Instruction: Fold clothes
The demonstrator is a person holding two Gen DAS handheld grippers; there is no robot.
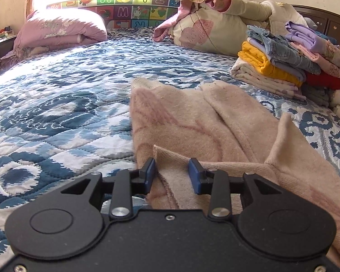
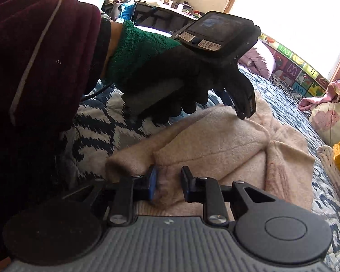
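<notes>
A fuzzy pale pink garment (image 1: 192, 117) lies on the blue and white quilted bed, partly folded over itself. My left gripper (image 1: 172, 172) is open, its blue pads on either side of a raised fold at the garment's near edge. In the right wrist view the same garment (image 2: 215, 145) lies in thick folded layers. My right gripper (image 2: 168, 184) is open with the garment's near edge between its fingers. The gloved hand holding the left gripper (image 2: 247, 106) hovers over the garment's far side.
A stack of folded clothes (image 1: 290, 56) sits at the right on the bed. Bundled quilts and pillows (image 1: 61, 29) lie at the far end by an alphabet mat (image 1: 124, 9). The blue quilt (image 1: 56, 104) stretches to the left. A cluttered desk (image 2: 161, 6) stands beyond.
</notes>
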